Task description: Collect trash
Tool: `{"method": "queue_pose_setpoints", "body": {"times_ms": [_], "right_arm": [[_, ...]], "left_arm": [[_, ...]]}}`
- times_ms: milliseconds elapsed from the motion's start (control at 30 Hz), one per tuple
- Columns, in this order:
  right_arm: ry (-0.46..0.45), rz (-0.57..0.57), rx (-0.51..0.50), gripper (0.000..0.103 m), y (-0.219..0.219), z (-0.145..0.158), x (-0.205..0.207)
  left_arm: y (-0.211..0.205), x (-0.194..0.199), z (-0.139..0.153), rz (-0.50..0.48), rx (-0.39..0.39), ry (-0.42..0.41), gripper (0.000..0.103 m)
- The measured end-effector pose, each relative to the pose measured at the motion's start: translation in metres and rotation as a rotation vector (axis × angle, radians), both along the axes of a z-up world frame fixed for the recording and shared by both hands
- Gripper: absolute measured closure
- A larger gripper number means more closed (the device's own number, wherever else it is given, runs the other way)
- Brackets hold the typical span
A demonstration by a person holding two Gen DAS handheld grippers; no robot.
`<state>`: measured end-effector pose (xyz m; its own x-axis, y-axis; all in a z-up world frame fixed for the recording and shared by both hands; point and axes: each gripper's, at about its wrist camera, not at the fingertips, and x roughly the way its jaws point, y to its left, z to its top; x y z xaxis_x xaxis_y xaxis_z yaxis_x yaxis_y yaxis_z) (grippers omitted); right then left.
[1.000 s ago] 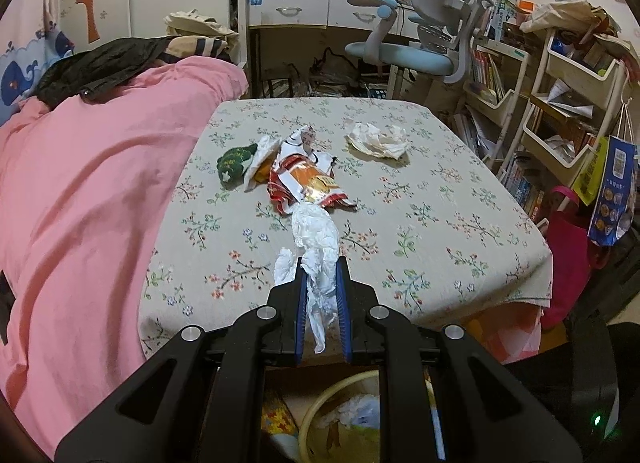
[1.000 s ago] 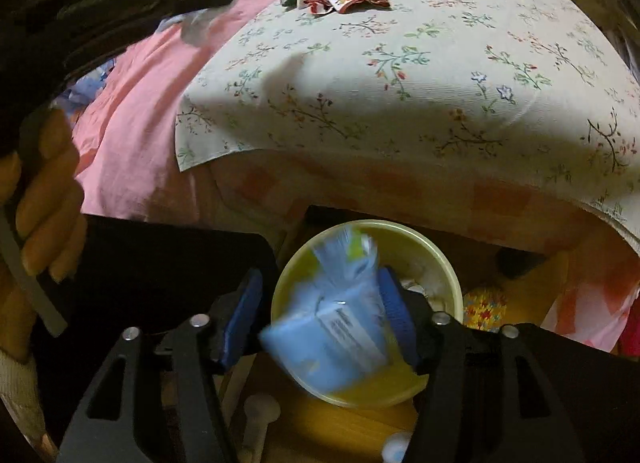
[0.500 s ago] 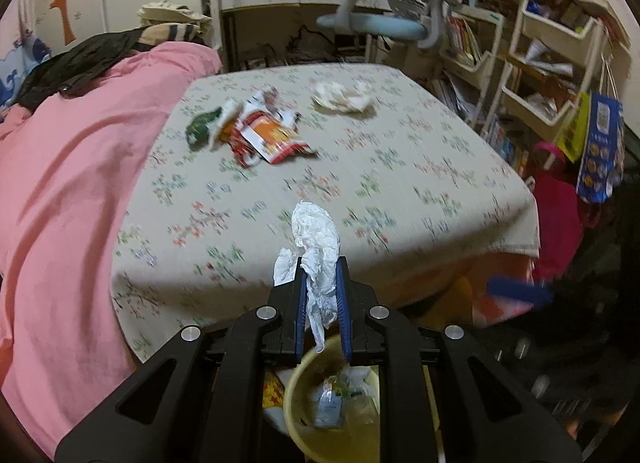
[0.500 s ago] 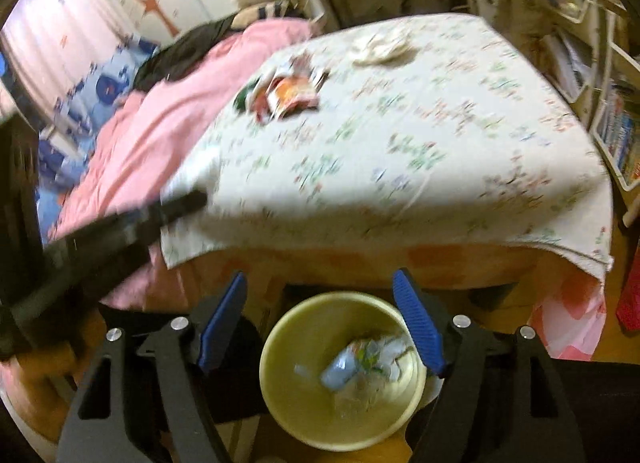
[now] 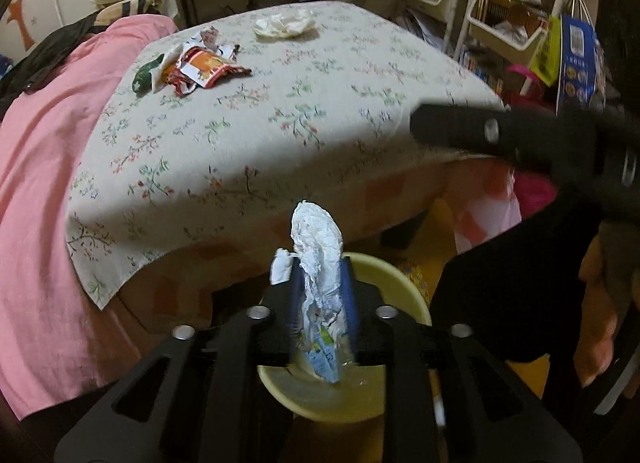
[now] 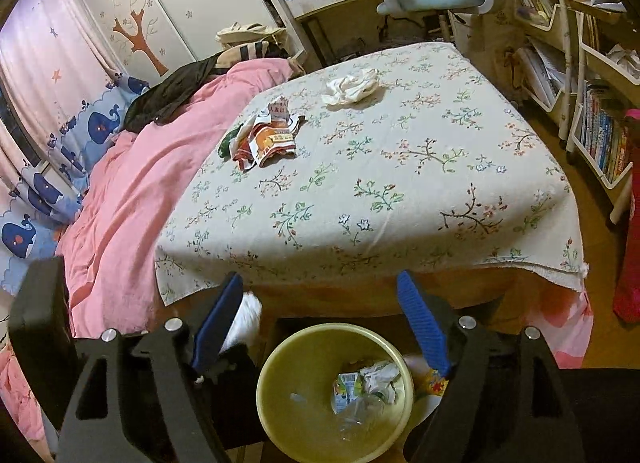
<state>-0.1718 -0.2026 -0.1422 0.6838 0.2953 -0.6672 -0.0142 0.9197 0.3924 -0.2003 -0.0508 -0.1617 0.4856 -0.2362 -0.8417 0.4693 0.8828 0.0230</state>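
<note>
Hanging between the left gripper (image 5: 323, 303) fingers, crumpled tissue (image 5: 318, 247) above bin (image 5: 404, 283).

The left gripper (image 5: 322, 295) pointed steeply downward, its jaws having just been opening, with a crumpled white wrapper (image 5: 318, 259) between its blue pads (image 5: 347, 295); contact was blurred. The right gripper (image 6: 320, 327) stood wide apart and empty, jaws having just been opening. A hand (image 5: 600, 303) showed beside the left fingers.
</note>
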Motion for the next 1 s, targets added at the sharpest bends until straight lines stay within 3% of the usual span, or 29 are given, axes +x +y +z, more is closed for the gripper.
{"method": "queue_pose_setpoints", "body": {"times_ms": [67, 233, 433, 1000], "right_arm": [[-0.009, -0.012, -0.002, 0.023, -0.002, 0.001, -0.002], [-0.021, -0.039, -0.004, 0.021, -0.007, 0.002, -0.003], [-0.024, -0.046, -0.011, 0.020, -0.007, 0.002, -0.003], [-0.043, -0.029, -0.066, 0.019, 0.004, 0.004, -0.001]], "left_arm": [[0.001, -0.002, 0.000, 0.016, 0.006, 0.000, 0.055], [0.009, 0.000, 0.005, 0.072, 0.003, -0.039, 0.042], [0.021, 0.003, 0.019, 0.162, 0.011, -0.143, 0.026], [0.050, 0.010, 0.041, 0.337, -0.029, -0.267, 0.021]]}}
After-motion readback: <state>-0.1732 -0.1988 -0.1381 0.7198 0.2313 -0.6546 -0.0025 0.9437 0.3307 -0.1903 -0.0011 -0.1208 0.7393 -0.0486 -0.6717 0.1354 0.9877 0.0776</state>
